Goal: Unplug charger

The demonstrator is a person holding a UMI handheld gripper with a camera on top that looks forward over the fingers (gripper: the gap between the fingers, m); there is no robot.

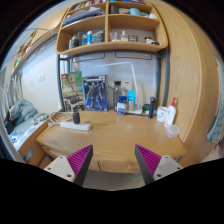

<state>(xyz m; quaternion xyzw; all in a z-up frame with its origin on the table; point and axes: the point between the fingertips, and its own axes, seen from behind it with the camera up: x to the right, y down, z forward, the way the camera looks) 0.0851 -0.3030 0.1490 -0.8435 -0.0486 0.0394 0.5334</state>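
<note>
The charger (76, 117) appears as a small dark block plugged upright into a white power strip (76, 126) that lies flat on the wooden counter (120, 140). From the claw (114, 160) it sits ahead and off to the left, well apart from the fingertips and beyond the left finger rather than in line with the gap. That offset is what the coming move turns on: in my judgement the claw has to swing left and travel forward before the block can come between the pads. The strip's long axis runs roughly crosswise to the fingers, and the charger stands up out of it, so a pull would likely go upward, away from the strip.

The claw is wide, its two pink pads (78, 160) spread with nothing between them but bare counter.

Beyond the strip, against the wall, stands a box or poster with a figure printed on it (94, 92). Further right are bottles (124, 98) and small containers (165, 113) at the back of the counter. Shelves (108, 28) holding assorted items hang above. Whether a cable leads from the charger cannot be made out.
</note>
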